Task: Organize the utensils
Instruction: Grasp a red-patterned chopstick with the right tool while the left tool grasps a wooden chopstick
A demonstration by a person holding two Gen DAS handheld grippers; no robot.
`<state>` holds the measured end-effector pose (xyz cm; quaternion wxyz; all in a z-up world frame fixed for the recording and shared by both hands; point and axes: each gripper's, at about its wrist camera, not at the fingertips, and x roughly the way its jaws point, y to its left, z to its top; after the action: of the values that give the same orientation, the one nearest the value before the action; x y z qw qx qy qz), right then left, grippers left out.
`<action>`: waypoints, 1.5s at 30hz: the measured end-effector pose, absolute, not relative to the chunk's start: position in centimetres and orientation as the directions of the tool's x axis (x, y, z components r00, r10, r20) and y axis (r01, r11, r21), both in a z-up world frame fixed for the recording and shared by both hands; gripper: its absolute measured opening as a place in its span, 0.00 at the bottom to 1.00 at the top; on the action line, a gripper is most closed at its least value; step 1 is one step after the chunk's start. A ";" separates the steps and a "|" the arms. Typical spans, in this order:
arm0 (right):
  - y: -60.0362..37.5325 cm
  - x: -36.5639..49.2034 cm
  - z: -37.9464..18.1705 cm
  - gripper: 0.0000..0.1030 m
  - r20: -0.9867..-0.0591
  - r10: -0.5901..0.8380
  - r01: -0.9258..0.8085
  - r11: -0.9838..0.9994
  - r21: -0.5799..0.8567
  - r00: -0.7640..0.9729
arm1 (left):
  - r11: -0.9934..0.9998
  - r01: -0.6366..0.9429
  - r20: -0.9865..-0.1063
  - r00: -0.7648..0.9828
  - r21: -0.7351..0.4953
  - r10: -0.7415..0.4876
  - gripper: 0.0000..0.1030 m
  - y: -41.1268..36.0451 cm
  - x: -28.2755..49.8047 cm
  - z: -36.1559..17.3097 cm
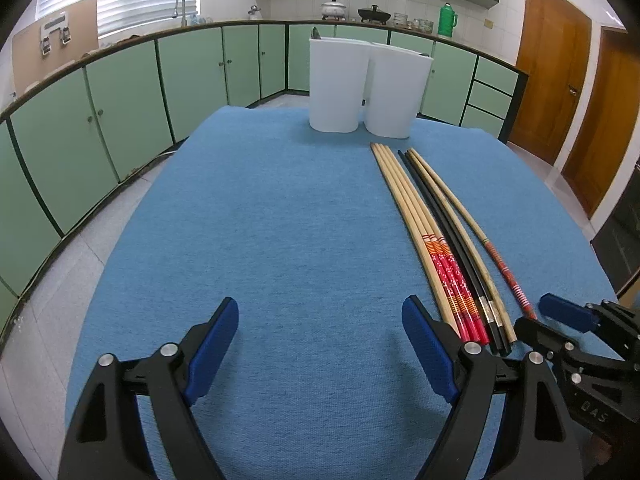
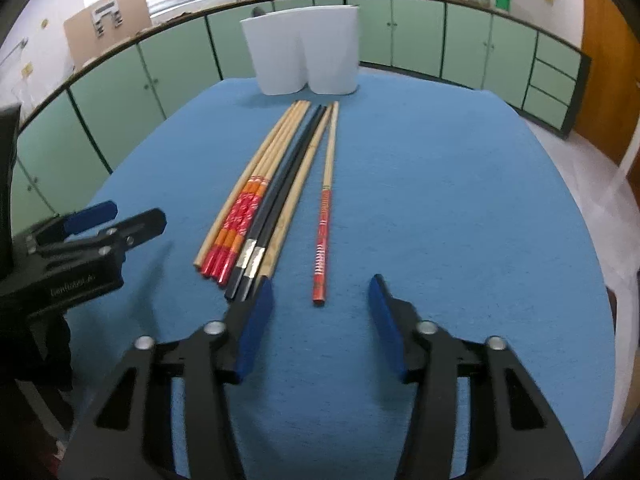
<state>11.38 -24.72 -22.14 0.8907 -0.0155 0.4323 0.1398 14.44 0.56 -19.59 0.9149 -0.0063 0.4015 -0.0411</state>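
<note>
Between the right gripper (image 2: 320, 320) jaws, which stand wide apart and hold nothing, lies bare blue cloth; just ahead rests the red end of a lone chopstick (image 2: 325, 220), flat on the tabletop (image 2: 460, 200); the left pad sits beside the near ends of the chopstick bundle (image 2: 264, 200), whether touching cannot be told; left gripper (image 1: 320, 344) jaws likewise wide apart and empty, over cloth, with the bundle (image 1: 432, 240) just right of its right finger; bundle comprises pale wooden, red-patterned and black sticks lying side by side; two white holders (image 2: 304, 52) stand upright, touching, at the far tabletop edge; green cabinets (image 1: 120, 100) behind.
</note>
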 end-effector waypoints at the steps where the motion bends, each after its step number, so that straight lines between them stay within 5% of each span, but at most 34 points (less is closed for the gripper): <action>1: -24.7 11.3 -22.1 0.30 -0.775 0.232 -0.263 0.961 0.089 0.587 | 0.996 0.072 -0.734 0.674 -0.044 -0.081 0.80 0.6 14.5 -19.6; 6: -24.9 11.4 -22.0 0.05 -0.778 0.214 -0.248 0.966 0.077 0.591 | 0.995 0.101 -0.737 0.671 -0.028 -0.089 0.80 -0.2 14.3 -19.6; 21: -27.1 12.1 -22.3 0.05 -0.774 0.211 -0.194 0.974 0.116 0.597 | 0.977 0.211 -0.779 0.609 -0.021 -0.148 0.80 -3.3 14.2 -20.5; 34: -27.0 12.1 -22.4 0.07 -0.772 0.216 -0.196 0.973 0.121 0.598 | 0.989 0.150 -0.791 0.607 0.017 -0.078 0.77 -2.5 14.6 -20.7; 45: -27.2 12.2 -22.4 0.06 -0.771 0.222 -0.195 0.972 0.129 0.596 | 0.972 0.234 -0.776 0.615 0.011 -0.139 0.08 -4.8 13.5 -20.5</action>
<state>12.17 -27.22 -22.45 0.8933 0.0153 0.4338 0.1167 13.51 -4.84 -20.49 0.8968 0.0554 0.4264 -0.1040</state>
